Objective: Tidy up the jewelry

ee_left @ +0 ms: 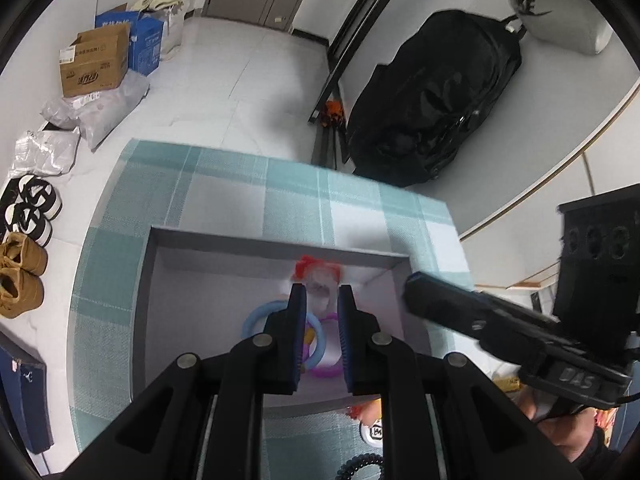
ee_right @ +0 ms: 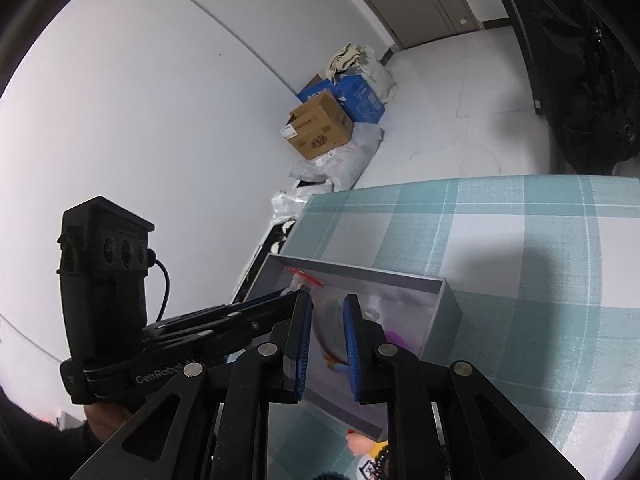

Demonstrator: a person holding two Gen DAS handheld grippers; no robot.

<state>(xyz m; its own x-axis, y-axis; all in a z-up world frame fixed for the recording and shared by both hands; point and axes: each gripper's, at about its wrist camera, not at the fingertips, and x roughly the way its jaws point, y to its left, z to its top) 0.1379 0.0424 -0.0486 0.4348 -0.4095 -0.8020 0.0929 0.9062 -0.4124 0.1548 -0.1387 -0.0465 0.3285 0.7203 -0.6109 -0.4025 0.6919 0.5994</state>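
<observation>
A shallow grey box stands on the checked cloth, and both grippers hang over it. Inside lie a light blue ring, a purple ring and a clear bag with a red seal. My left gripper has its jaws close together at the bag's top edge, where its tip touches the bag. My right gripper stands slightly apart over the box, with the bag showing between its fingers. From the left wrist view the right gripper reaches in over the right wall.
A teal checked cloth covers the table. A black coiled band and a dark bead bracelet lie in front of the box. On the floor are a black bag, cartons and shoes.
</observation>
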